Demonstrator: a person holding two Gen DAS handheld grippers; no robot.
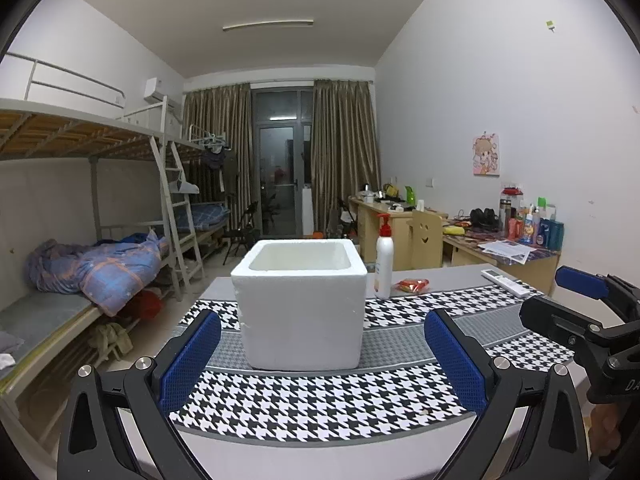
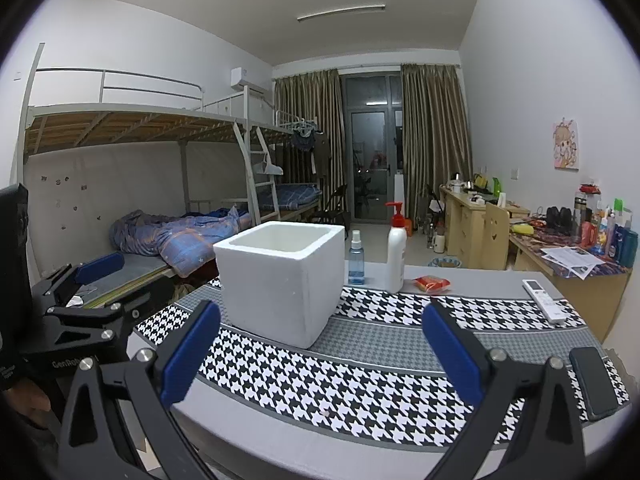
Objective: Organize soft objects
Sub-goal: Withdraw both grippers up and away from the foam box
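Note:
A white foam box [image 1: 301, 304] stands open-topped on the houndstooth table cloth [image 1: 320, 404], straight ahead in the left wrist view and left of centre in the right wrist view [image 2: 280, 284]. A small red soft packet [image 1: 412, 285] lies behind it to the right, also in the right wrist view [image 2: 432, 283]. My left gripper [image 1: 322, 356] is open and empty, just short of the box. My right gripper [image 2: 320, 348] is open and empty, over the cloth to the right of the box. Each gripper shows at the edge of the other's view.
A white pump bottle [image 2: 397, 252] and a small blue spray bottle [image 2: 356, 258] stand behind the box. A white remote [image 2: 544, 300] and a black phone [image 2: 594, 382] lie at the table's right. Bunk beds [image 1: 80, 216] stand left, desks [image 1: 496, 248] right.

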